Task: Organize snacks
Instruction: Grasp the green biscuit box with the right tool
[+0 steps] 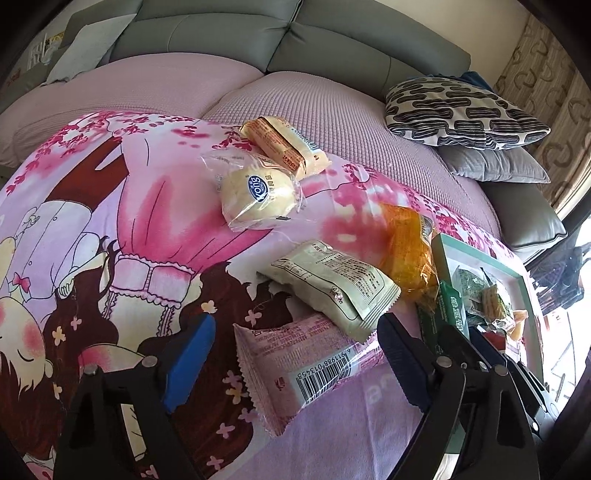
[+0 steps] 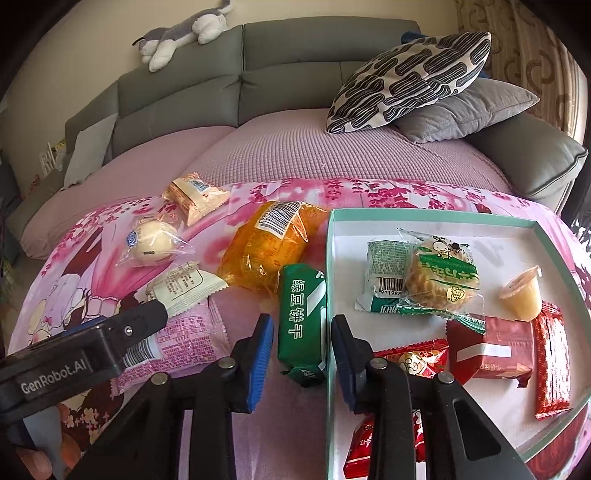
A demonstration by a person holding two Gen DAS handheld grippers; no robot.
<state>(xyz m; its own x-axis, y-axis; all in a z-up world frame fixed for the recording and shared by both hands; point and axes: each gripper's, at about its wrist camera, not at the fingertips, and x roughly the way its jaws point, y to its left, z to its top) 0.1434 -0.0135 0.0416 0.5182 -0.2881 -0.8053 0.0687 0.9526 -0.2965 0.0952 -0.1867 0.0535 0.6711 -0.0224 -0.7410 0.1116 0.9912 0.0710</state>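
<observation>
My left gripper (image 1: 295, 354) is open over a pink snack packet (image 1: 295, 373) on the pink cartoon blanket; the packet lies between its fingers. A pale green packet (image 1: 332, 284) overlaps the pink one. My right gripper (image 2: 301, 343) is open around a green biscuit packet (image 2: 301, 314), which leans against the left wall of the teal-rimmed white box (image 2: 436, 218). The box holds several snacks: green packets (image 2: 384, 280), a jelly cup (image 2: 521, 295) and red packets (image 2: 491, 347). An orange bag (image 2: 266, 243), a round bun (image 2: 153, 238) and a beige packet (image 2: 194, 197) lie on the blanket.
The blanket (image 1: 110, 221) covers a pink sofa seat. A patterned cushion (image 2: 410, 81) and a grey cushion (image 2: 469, 110) lie at the back right. A plush toy (image 2: 181, 33) lies on the grey sofa back. The left gripper body (image 2: 81, 350) reaches in at lower left.
</observation>
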